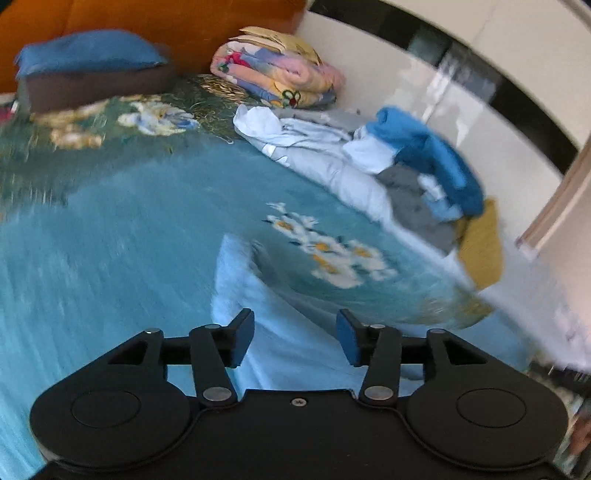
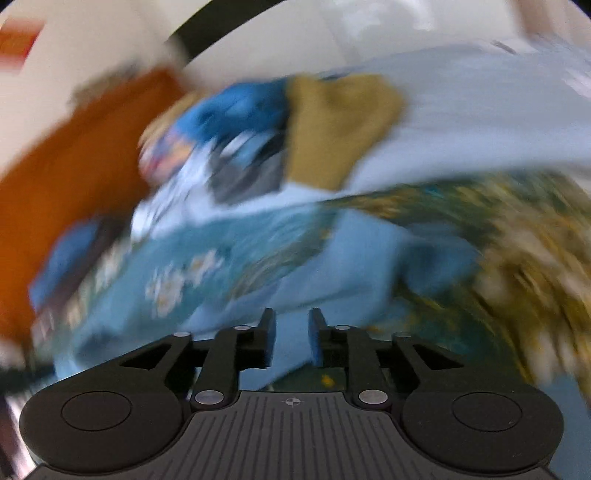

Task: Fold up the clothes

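A light blue garment (image 1: 280, 332) lies on the teal flowered bedspread (image 1: 129, 240), right under my left gripper (image 1: 295, 336), whose jaws stand wide apart over the cloth. In the right wrist view the same light blue garment (image 2: 354, 258) runs between the narrowly parted jaws of my right gripper (image 2: 292, 338); the frame is heavily blurred. A pile of unfolded clothes (image 1: 406, 166) in white, grey, blue and mustard lies along the far right side of the bed; the pile also shows in the right wrist view (image 2: 266, 147).
A folded multicoloured quilt (image 1: 277, 74) and a blue pillow on a brown one (image 1: 92, 70) sit at the head of the bed against an orange headboard (image 1: 184, 26). A white wall (image 1: 461, 92) runs behind the pile.
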A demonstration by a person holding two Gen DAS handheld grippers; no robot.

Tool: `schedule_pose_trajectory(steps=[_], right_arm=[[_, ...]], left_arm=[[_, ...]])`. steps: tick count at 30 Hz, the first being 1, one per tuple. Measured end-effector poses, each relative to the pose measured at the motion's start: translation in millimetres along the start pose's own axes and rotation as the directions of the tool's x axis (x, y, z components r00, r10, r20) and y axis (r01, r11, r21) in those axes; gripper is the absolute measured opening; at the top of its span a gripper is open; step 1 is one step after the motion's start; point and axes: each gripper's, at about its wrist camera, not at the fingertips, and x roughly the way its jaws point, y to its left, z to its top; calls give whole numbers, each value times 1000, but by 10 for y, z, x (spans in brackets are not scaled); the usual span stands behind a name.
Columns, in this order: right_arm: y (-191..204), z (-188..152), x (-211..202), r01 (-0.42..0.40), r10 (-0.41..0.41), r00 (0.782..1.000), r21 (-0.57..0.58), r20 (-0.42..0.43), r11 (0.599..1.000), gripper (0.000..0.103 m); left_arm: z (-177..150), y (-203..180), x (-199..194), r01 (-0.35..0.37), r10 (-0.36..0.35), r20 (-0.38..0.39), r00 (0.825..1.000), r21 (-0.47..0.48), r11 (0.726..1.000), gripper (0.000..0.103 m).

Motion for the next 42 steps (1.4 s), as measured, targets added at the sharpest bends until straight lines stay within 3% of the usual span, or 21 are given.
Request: schedule_pose_trajectory(steps=[3, 5, 8, 11, 19, 27, 29, 32, 35, 36, 39, 42], right_arm=[[309, 198, 358, 1, -21, 997, -259, -74, 966, 41], [479, 275, 609, -10, -44, 991, -390, -129, 921, 41], [706, 307, 920, -57, -52, 981, -534, -186, 844, 41], [863, 298, 1101, -105, -26, 979, -616, -200, 781, 44], [1032, 280, 1373, -240, 3, 950, -727, -312, 644, 59], [1128, 213, 1525, -334, 37, 916, -713, -398, 616, 57], [1148, 200, 1534, -354, 42, 906, -698, -422, 623, 47], [1177, 186, 1540, -351, 30, 901, -685, -433, 638, 43], [1220, 157, 1519, -331, 11, 903, -682, -429, 652, 30], [1240, 137, 1506, -328, 4, 904, -685, -428, 651, 21], [1307, 74, 1470, -308, -21, 908, -702, -418, 642, 10], [1362, -7, 1408, -287, -35, 918, -720, -396, 632, 8]], left_arm=[[132, 32, 184, -43, 46, -23, 999, 112, 993, 62], [200, 65, 303, -45, 51, -40, 998, 154, 987, 74], [290, 120, 478, -34, 50, -74, 996, 204, 978, 77], [320, 141, 618, -1, 23, -96, 995, 225, 974, 80], [401, 196, 991, 89, -47, -157, 987, 274, 958, 80], [415, 122, 1185, 126, -70, -185, 980, 309, 943, 78], [418, 116, 1189, 128, -72, -186, 980, 307, 943, 71], [417, 107, 1186, 126, -68, -191, 979, 309, 943, 55], [406, 97, 1183, 109, -48, -196, 980, 316, 942, 35], [402, 92, 1180, 103, -42, -193, 980, 319, 942, 30], [388, 70, 1158, 84, -26, -179, 984, 324, 942, 23], [401, 51, 1114, 69, -22, -148, 989, 325, 943, 21]])
